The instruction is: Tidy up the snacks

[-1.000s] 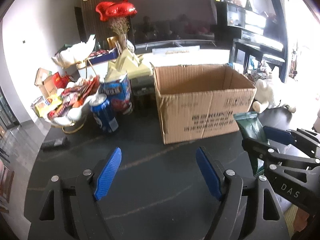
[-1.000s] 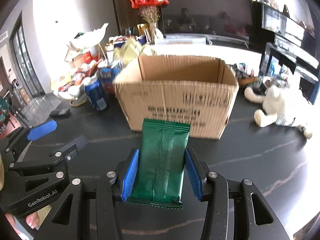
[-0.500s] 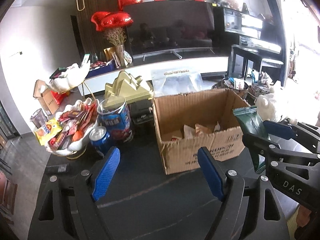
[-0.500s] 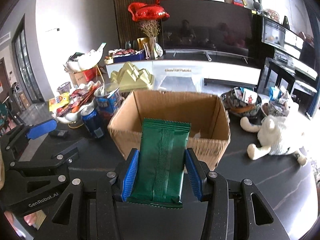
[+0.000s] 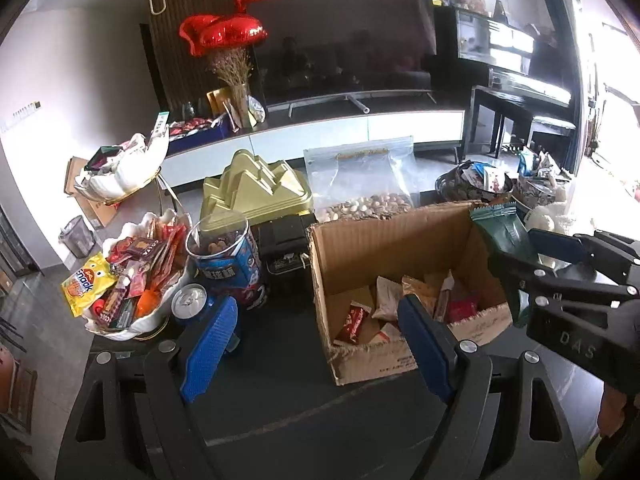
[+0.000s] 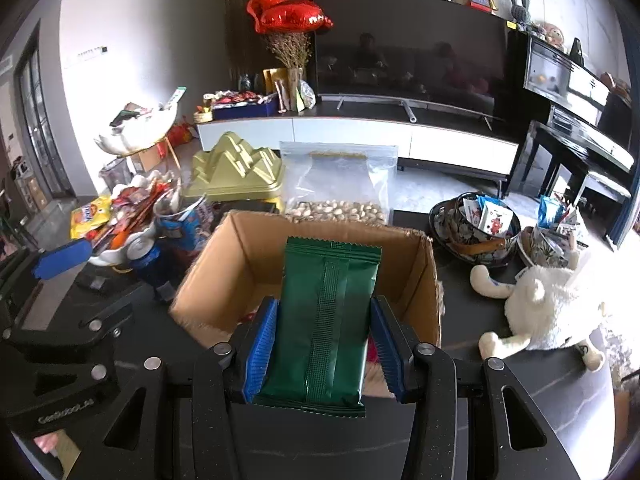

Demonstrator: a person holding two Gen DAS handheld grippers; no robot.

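Observation:
My right gripper (image 6: 325, 340) is shut on a dark green snack packet (image 6: 326, 316) and holds it above the near edge of an open cardboard box (image 6: 224, 264). In the left wrist view the packet (image 5: 498, 228) and right gripper (image 5: 532, 256) hang over the box's right wall (image 5: 476, 236). Several wrapped snacks (image 5: 384, 312) lie inside the box. My left gripper (image 5: 316, 344) is open and empty, above the dark table in front of the box.
A white shell dish (image 5: 132, 280) piled with snacks, a blue can (image 5: 190, 304) and a blue tub (image 5: 224, 256) stand left of the box. A gold tin (image 5: 256, 192) and a bag of nuts (image 5: 360, 184) are behind. A plush toy (image 6: 540, 304) and bowls (image 6: 476, 232) sit right.
Both grippers have risen and moved toward the box, so I now look down into it. The green packet has moved from in front of the box to over its opening.

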